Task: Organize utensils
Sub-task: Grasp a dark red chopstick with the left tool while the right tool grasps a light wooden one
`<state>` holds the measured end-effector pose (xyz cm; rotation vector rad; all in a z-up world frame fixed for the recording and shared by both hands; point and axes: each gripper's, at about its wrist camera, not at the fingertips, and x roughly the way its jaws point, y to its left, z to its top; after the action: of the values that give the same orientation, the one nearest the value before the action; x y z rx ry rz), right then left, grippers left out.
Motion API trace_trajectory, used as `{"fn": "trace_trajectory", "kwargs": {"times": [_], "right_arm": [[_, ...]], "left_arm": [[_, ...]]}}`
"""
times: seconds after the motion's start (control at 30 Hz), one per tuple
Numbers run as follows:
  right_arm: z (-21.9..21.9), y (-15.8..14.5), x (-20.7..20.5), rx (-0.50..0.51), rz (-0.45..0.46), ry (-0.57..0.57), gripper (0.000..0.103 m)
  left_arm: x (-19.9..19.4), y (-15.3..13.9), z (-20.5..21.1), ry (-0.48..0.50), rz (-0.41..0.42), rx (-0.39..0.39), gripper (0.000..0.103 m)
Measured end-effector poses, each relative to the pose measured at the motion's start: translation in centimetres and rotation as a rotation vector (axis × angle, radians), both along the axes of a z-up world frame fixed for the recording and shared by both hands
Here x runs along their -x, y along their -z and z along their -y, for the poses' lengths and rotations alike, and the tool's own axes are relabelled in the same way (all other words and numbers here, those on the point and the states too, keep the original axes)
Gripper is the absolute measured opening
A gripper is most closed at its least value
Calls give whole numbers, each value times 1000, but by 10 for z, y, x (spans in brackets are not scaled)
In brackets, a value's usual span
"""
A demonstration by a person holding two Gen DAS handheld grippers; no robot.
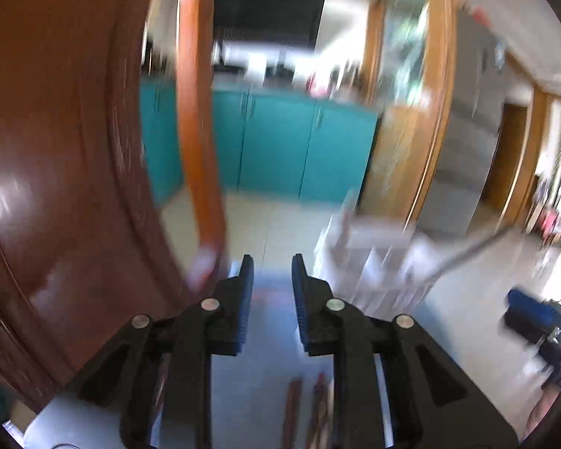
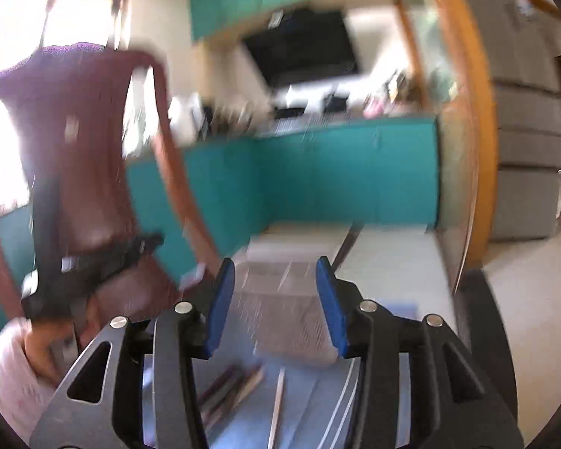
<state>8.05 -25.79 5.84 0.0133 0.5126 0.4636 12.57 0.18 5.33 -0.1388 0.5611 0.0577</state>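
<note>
Both views were smeared by motion blur. In the left wrist view the left tongs (image 1: 272, 262) stood open at the lower centre of the frame with nothing between the blue pads (image 1: 243, 310). Brown chopsticks (image 1: 310, 408) lay on the table (image 1: 265, 393) at the bottom, below the tongs, and a white rack (image 1: 370, 273) sat right of centre. In the right wrist view the right tongs (image 2: 275, 267) were spread wide and empty, framing the white rack (image 2: 291, 321) just beyond their tips. Chopsticks (image 2: 232, 393) and a pale stick (image 2: 276, 408) lay on the table (image 2: 306, 404) at the bottom centre. A brown chair (image 2: 82, 149) filled the left side.
</note>
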Motion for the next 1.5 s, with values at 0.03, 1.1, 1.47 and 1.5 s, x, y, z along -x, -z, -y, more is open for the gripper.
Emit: {"fn": "trace_trajectory", "kwargs": {"times": [0.03, 1.1, 1.47, 1.5], "right_arm": [[-12, 20, -10, 80, -90, 7, 45], [-24, 121, -57, 279, -497, 145, 45], [-36, 125, -58, 294, -495, 125, 45], [-38, 125, -58, 292, -492, 119, 45]], "left_arm": [[-9, 17, -2, 6, -93, 19, 22], [0, 101, 42, 188, -441, 62, 14], [-11, 112, 18, 104, -499, -17, 16], [-12, 113, 18, 99, -500, -27, 16]]}}
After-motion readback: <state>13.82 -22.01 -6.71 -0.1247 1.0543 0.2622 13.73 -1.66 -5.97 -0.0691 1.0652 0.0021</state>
